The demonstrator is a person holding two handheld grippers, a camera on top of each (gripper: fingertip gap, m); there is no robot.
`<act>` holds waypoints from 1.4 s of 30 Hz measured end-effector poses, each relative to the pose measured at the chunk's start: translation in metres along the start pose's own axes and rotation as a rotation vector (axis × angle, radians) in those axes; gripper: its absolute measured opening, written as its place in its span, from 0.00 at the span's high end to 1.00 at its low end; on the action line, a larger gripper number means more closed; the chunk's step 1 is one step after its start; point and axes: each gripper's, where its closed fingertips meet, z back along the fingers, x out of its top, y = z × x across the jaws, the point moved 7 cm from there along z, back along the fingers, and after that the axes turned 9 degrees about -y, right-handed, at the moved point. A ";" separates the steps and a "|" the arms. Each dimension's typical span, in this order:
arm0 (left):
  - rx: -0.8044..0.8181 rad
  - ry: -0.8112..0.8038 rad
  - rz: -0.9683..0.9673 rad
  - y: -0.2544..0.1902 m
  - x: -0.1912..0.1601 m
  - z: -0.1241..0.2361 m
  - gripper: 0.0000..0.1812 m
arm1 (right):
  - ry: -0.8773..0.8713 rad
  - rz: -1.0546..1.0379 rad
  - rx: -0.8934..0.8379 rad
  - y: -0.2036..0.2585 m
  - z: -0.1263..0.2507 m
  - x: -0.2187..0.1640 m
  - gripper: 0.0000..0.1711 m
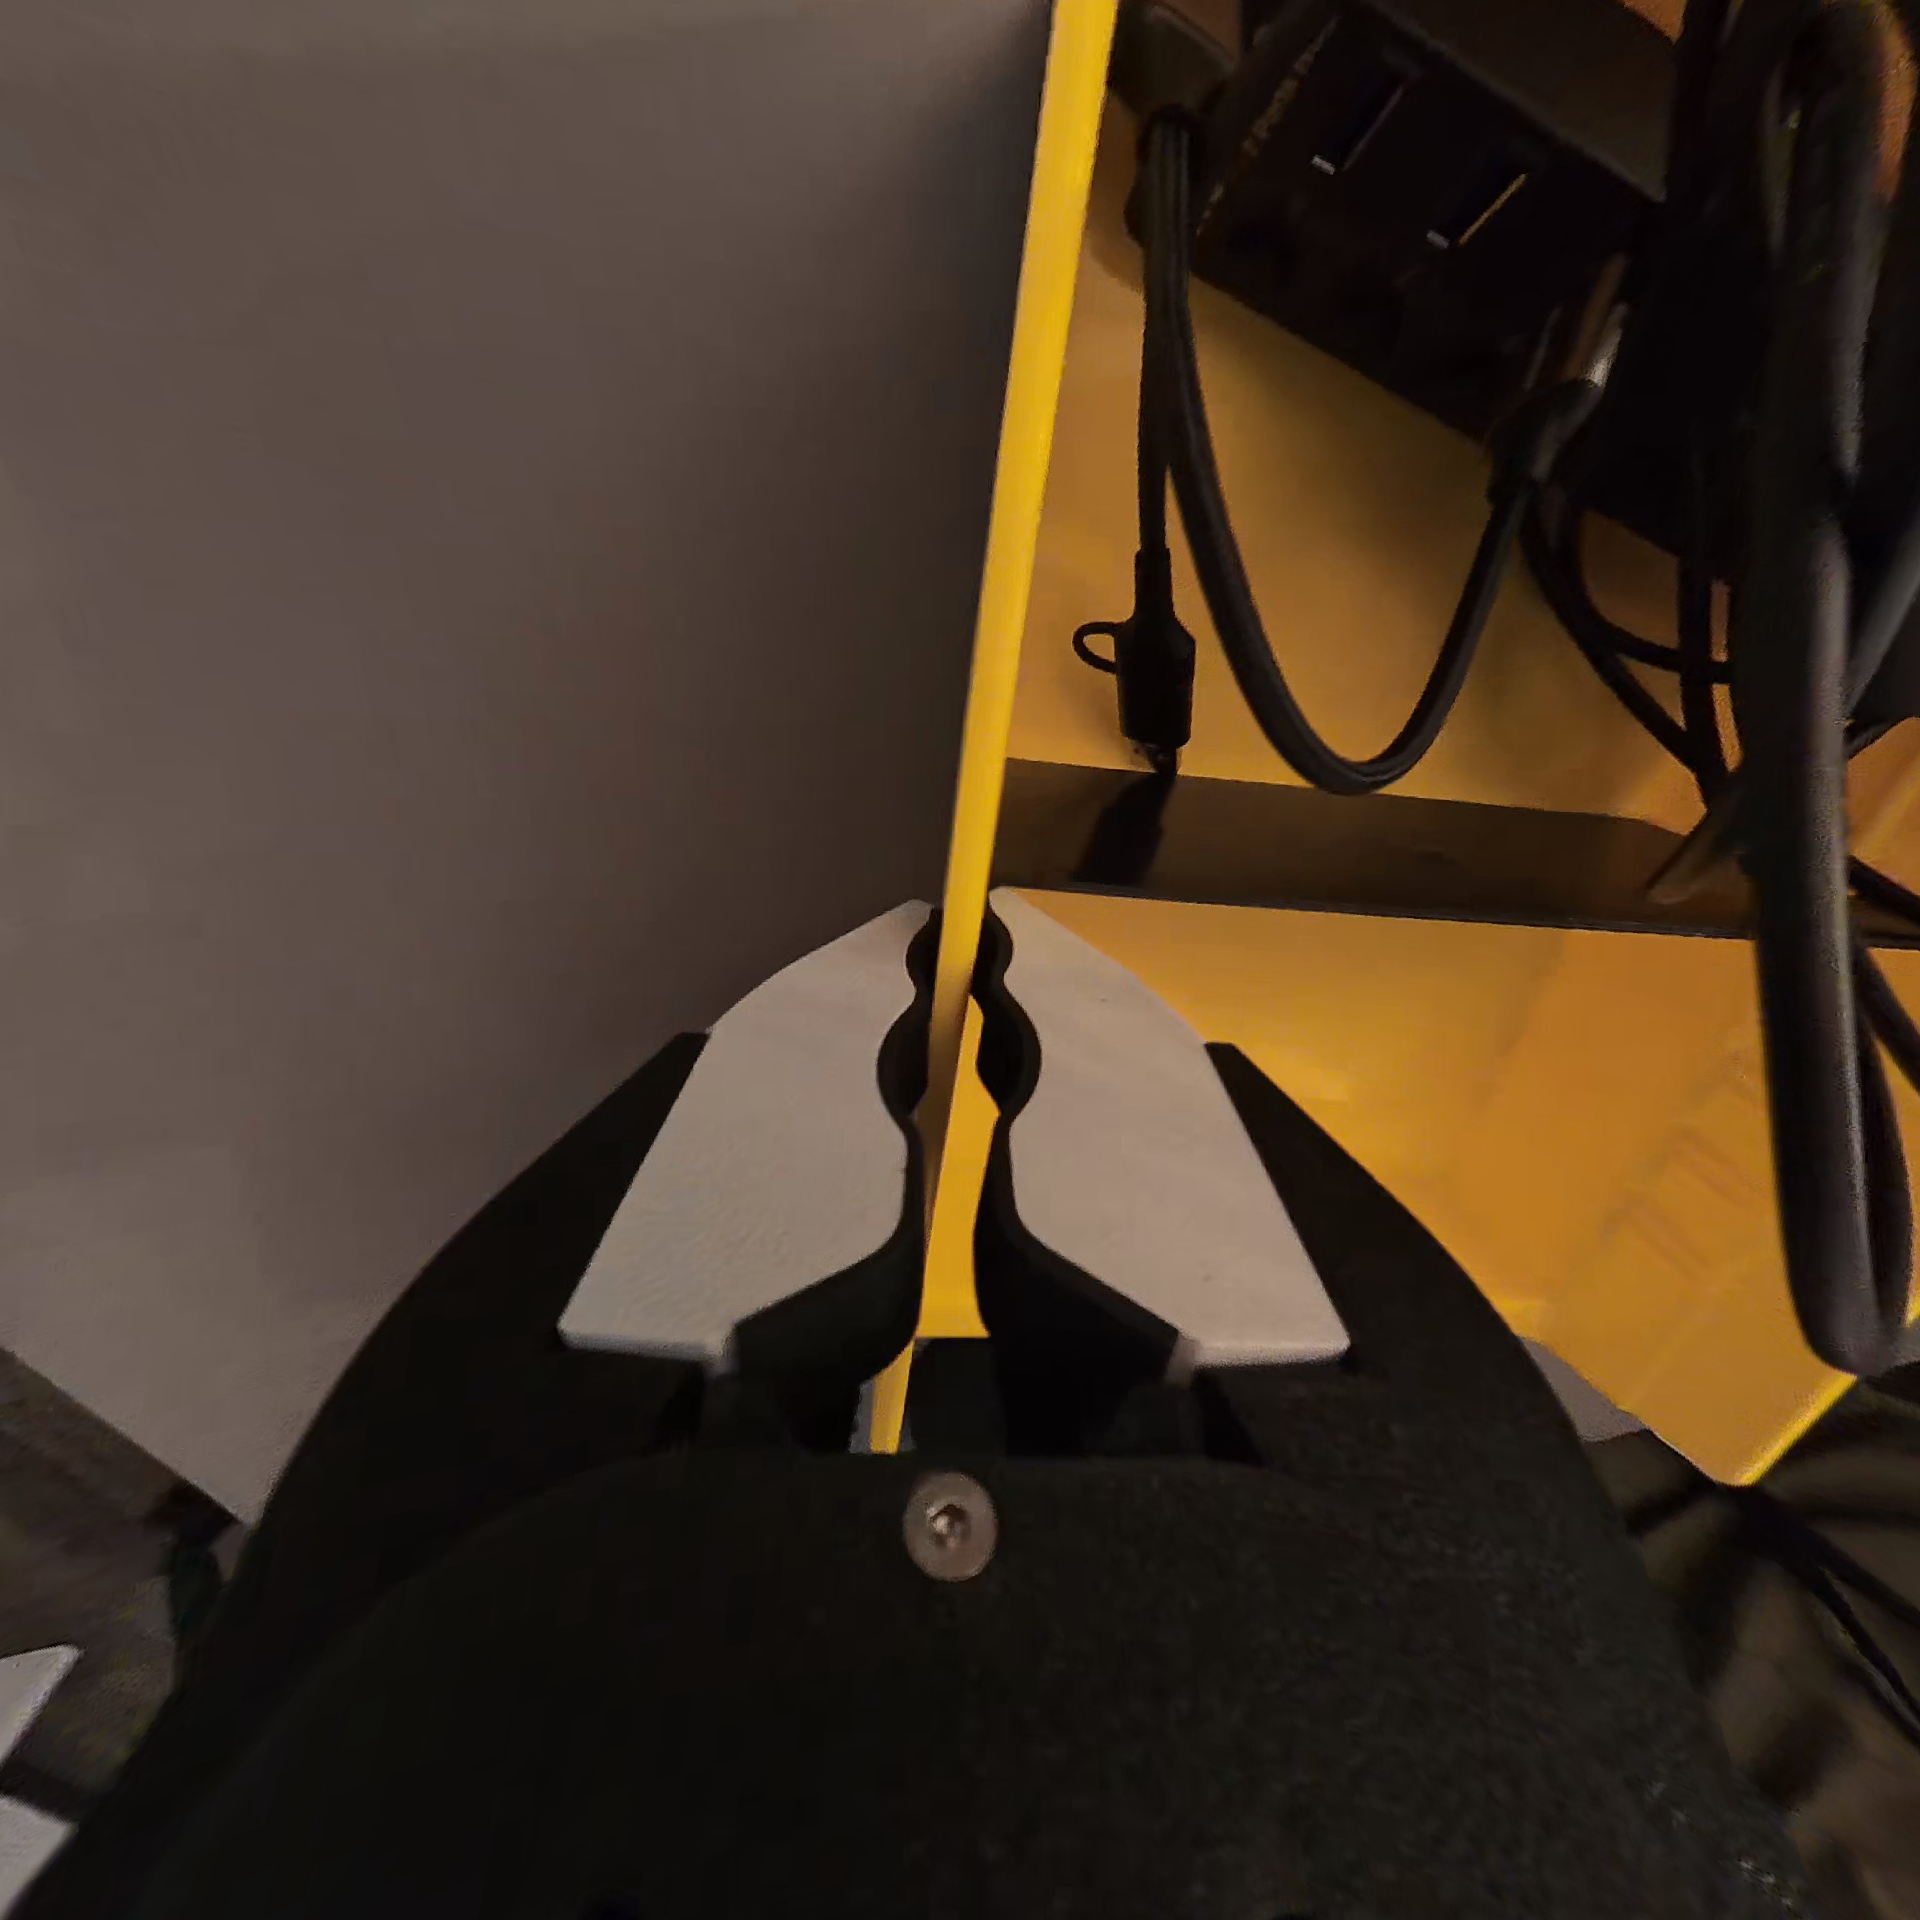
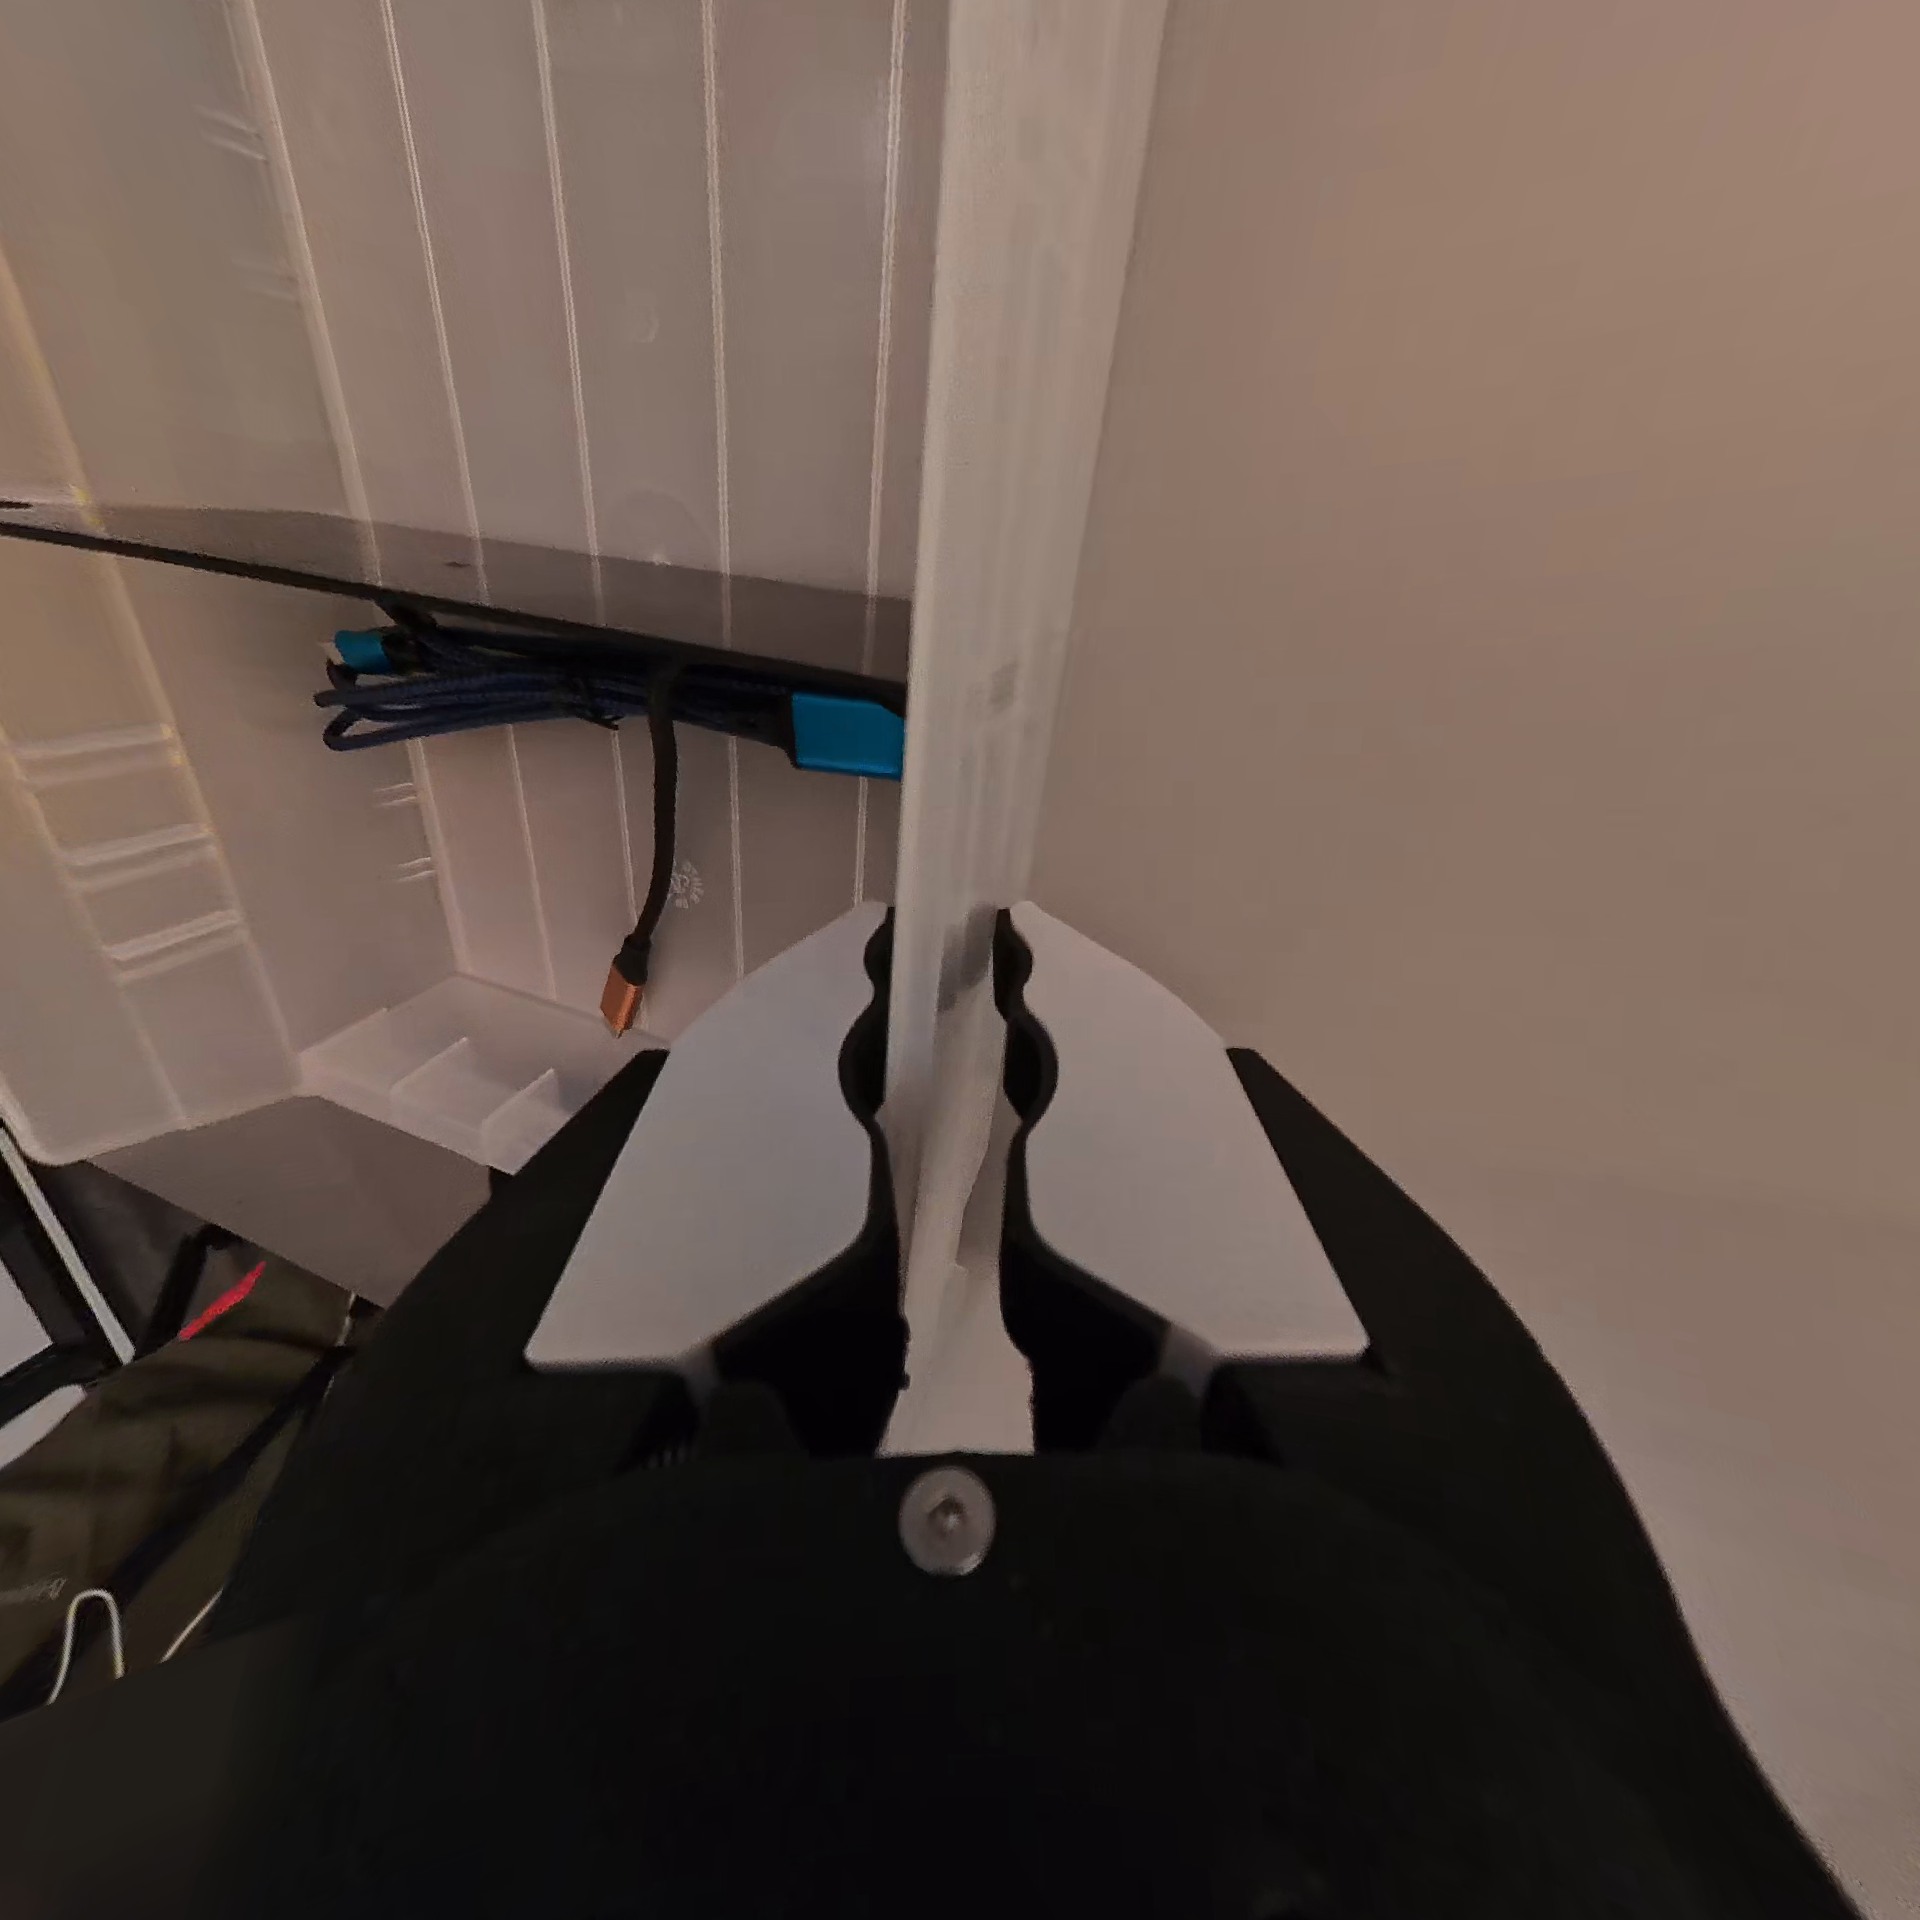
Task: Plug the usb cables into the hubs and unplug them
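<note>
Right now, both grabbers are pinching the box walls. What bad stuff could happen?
1. The left gripper is clamped on the thin yellow box wall; tilting further could spill the black cables and hub.
2. The right gripper pinches the clear box wall; the blue cable bundle might slide out.
3. Either thin wall might slip from its grip.

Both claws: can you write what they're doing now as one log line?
left claw: shut on yellow bin wall | right claw: shut on clear bin wall | cables: untouched inside bins
</note>
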 end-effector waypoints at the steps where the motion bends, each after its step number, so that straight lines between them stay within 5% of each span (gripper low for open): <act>1: 0.003 -0.011 0.035 0.013 -0.005 0.003 0.98 | 0.007 0.014 -0.011 0.004 -0.002 0.002 0.91; 13: 0.073 -0.125 0.372 0.116 -0.069 0.028 0.98 | 0.131 0.140 -0.048 0.045 -0.018 0.002 0.92; 42: 0.079 -0.133 0.352 0.122 -0.072 0.027 0.98 | 0.120 -0.087 -0.015 0.028 -0.011 -0.008 0.92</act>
